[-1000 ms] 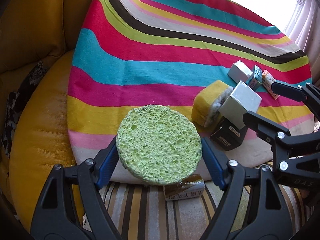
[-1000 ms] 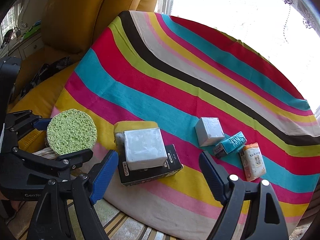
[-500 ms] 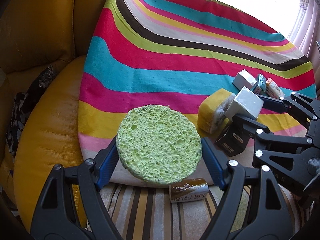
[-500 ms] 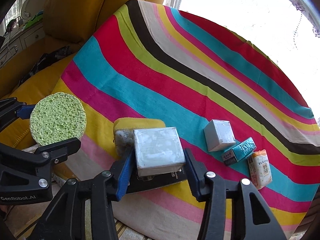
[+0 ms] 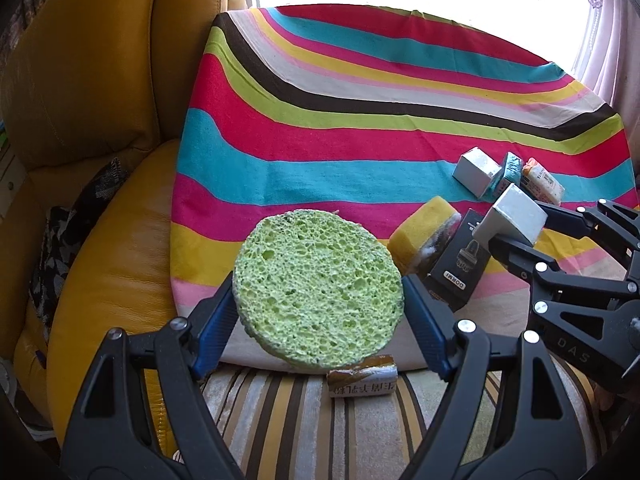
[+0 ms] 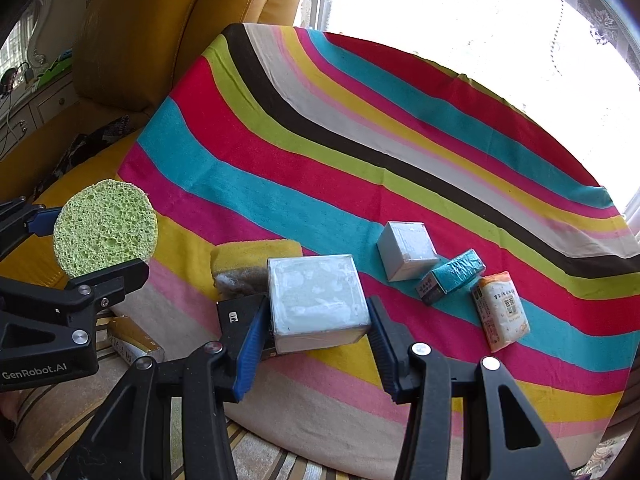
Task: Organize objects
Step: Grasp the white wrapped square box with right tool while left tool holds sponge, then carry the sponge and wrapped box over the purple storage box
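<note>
Green round sponge [image 5: 318,288]: clamped edge-on between the blue pads of the left tongs [image 5: 320,312], held clear above the near edge of the striped cloth [image 5: 320,140]. Tongs closed only to the disc's width; no visible squashing at the rims. Porous, thin, probably very light and soft; likely to flex or pivot if gripped harder or swung fast. Best hold judged across the full width, as now, pads on opposite rims.

Silver-white box [image 6: 318,302]: between the pads of the right tongs [image 6: 316,332], jaws drawn in to its side faces, apparently gripping. Box seems raised off the black carton [image 5: 460,264] beneath, though contact at its underside not resolvable. Faces glossy, flat, stiff; slip risk judged higher than crush risk, so grip low and square on parallel faces.

Outward on the cloth: yellow scouring sponge [image 6: 252,264] touching the black carton; further right a smaller silver box [image 6: 406,250], teal packet [image 6: 454,276], white-orange packet [image 6: 500,312], close together. Gold-brown packet [image 5: 362,380] lying on the striped cushion [image 5: 280,420] below the green sponge.

Hidden or unclear: underside of both held items; most of the black carton; print on packets too small to read; window region overexposed; destination for the items not evident.
</note>
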### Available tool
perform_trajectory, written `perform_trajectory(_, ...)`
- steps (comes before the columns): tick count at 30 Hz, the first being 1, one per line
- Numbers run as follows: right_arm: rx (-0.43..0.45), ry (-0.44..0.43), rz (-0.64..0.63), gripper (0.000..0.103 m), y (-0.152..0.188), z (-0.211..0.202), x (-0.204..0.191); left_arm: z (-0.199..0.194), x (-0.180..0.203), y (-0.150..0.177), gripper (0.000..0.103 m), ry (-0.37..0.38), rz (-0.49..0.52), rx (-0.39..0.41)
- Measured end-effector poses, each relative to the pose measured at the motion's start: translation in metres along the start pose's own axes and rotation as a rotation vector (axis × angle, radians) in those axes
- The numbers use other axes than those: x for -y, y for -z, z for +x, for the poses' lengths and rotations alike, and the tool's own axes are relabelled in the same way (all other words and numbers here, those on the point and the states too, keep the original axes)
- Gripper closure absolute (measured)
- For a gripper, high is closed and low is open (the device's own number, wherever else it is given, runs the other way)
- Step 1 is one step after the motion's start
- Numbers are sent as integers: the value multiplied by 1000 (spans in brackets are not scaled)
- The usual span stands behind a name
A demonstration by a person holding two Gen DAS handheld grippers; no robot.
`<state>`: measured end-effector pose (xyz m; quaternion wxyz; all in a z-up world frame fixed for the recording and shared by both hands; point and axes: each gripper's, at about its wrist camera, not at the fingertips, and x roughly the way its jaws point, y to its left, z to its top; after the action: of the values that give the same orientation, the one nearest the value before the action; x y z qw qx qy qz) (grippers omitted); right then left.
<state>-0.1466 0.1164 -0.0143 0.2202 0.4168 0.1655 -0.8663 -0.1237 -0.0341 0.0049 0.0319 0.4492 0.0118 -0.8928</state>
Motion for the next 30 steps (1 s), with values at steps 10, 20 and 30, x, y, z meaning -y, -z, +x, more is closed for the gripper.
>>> perform_trajectory(10,12,30,119,53,24,-32,34,-20,42,-4,22,39,88,35)
perform_trajectory(20,24,117,248,53,65,-79,84,-36,119,-9,22,138,231,46)
perform_trajectory(30,43,183,344,53,99,-120,128,-49,185,-3,22,192,364,63)
